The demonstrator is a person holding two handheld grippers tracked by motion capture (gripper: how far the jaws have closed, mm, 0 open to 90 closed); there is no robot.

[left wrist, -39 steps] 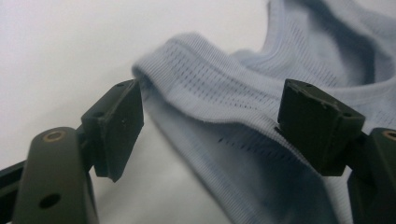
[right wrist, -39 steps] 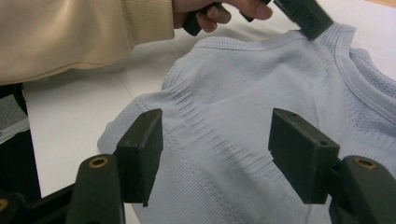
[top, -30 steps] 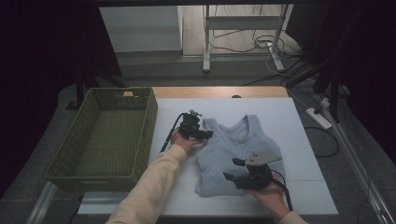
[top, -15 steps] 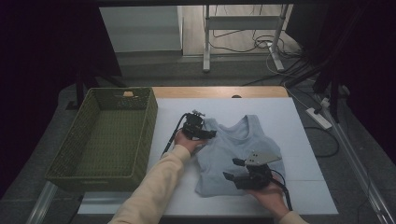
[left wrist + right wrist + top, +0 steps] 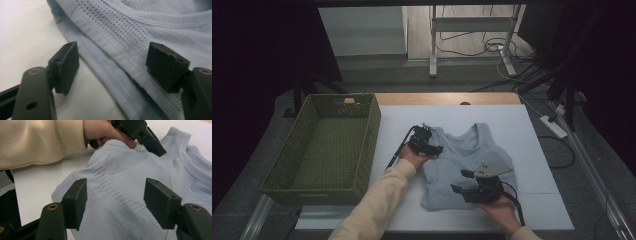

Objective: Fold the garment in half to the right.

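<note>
My left gripper [image 5: 112, 67] has just been closing, but its jaws are wide apart, straddling the armhole hem of the light blue tank top [image 5: 467, 165] flat on the white table [image 5: 522, 125]. Right gripper [image 5: 115, 202] gapes over the lower body, pads off the cloth. Risk: left pinches one layer only or skids off the hem, so the fold bunches. Green basket [image 5: 324, 145] at left looks empty

Tank top [image 5: 140, 50] cut off at frame edges, hem [image 5: 447, 202] perhaps under right claw [image 5: 462, 182]
</note>
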